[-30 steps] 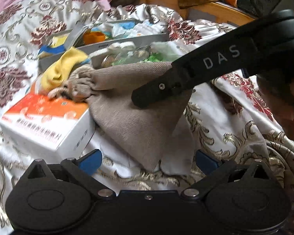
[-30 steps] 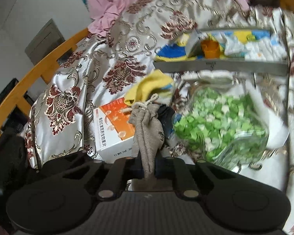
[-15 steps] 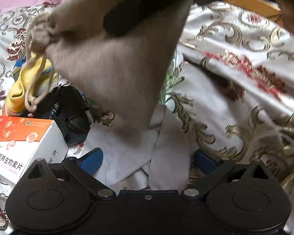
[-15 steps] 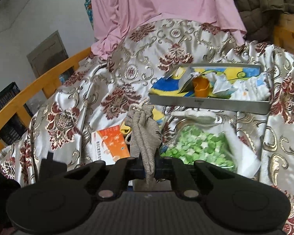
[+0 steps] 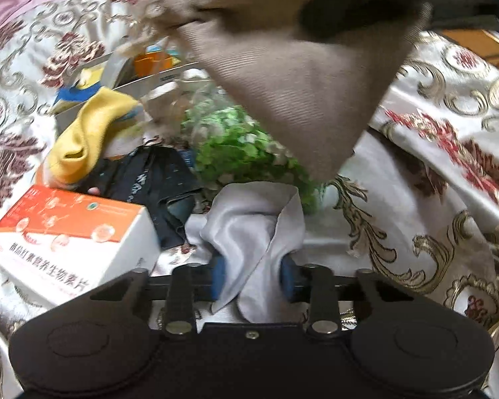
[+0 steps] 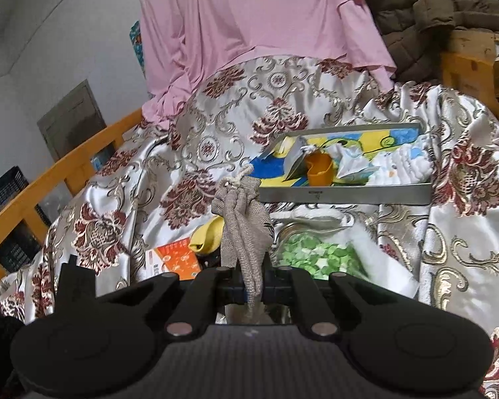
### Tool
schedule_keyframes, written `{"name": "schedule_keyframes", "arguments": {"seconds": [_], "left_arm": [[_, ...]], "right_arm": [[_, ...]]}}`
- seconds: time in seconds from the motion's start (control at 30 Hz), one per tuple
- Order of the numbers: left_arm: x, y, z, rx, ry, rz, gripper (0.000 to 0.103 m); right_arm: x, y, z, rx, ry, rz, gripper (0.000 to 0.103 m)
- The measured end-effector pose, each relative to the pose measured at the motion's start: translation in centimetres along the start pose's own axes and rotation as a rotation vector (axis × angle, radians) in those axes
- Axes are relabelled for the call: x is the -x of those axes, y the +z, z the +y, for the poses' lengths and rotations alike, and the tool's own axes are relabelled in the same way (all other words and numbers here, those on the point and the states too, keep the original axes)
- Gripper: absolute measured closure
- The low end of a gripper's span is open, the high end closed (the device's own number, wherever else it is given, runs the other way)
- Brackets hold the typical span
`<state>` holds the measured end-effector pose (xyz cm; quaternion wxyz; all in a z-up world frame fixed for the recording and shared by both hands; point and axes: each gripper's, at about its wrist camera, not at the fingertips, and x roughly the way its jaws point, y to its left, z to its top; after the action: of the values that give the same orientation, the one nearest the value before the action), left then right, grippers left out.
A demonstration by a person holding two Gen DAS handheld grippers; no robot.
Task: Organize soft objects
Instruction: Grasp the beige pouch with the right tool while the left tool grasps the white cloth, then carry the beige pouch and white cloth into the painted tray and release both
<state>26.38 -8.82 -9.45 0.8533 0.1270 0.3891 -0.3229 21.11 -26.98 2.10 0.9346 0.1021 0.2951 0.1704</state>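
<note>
A beige drawstring pouch [image 6: 246, 219] hangs from my right gripper [image 6: 254, 287], which is shut on its lower end. In the left wrist view the same pouch [image 5: 299, 93] hangs blurred above the pile. A light grey cloth [image 5: 249, 219] lies bunched on the patterned satin bedspread [image 5: 432, 173]. My left gripper [image 5: 252, 279] has its jaws closing on this cloth, and the blue pads [image 5: 218, 277] press its folds from both sides. A yellow sock [image 5: 89, 129] and a black fabric item [image 5: 149, 179] lie to the left of it.
An orange-and-white carton [image 5: 70, 232] sits at the left. A clear bag of green pieces [image 5: 243, 146] lies behind the grey cloth. A metal tray [image 6: 346, 196] with small items stands further back. A pink garment [image 6: 256, 16] hangs behind, and a wooden rail [image 6: 50, 179] runs along the left.
The left jaws went from wide apart to pinching the grey cloth. The right gripper carried the pouch upward, off the pile, uncovering the green bag and black item.
</note>
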Motion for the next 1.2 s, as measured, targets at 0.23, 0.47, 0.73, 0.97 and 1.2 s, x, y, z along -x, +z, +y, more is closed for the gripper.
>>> {"name": "schedule_keyframes", "arguments": {"seconds": [0.23, 0.47, 0.73, 0.97, 1.2], "left_arm": [[3.1, 0.3, -0.1, 0.062, -0.016, -0.055, 0.085], [7.2, 1.3, -0.1, 0.144, 0.002, -0.201, 0.085], [8.2, 7.4, 1.9, 0.174, 0.137, -0.282, 0.084], [4.7, 15.9, 5.9, 0.177, 0.23, -0.293, 0.084], [-1.4, 22.9, 9.3, 0.258, 0.259, -0.303, 0.084]], "right_arm": [[1.3, 0.2, -1.0, -0.027, -0.003, -0.074, 0.096], [2.7, 0.9, -1.9, -0.065, 0.006, -0.173, 0.096], [1.1, 4.1, -5.4, -0.185, 0.09, -0.276, 0.096], [-2.1, 7.7, -10.0, -0.233, 0.033, -0.327, 0.096], [-7.5, 11.4, -13.9, -0.253, -0.077, -0.335, 0.096]]}}
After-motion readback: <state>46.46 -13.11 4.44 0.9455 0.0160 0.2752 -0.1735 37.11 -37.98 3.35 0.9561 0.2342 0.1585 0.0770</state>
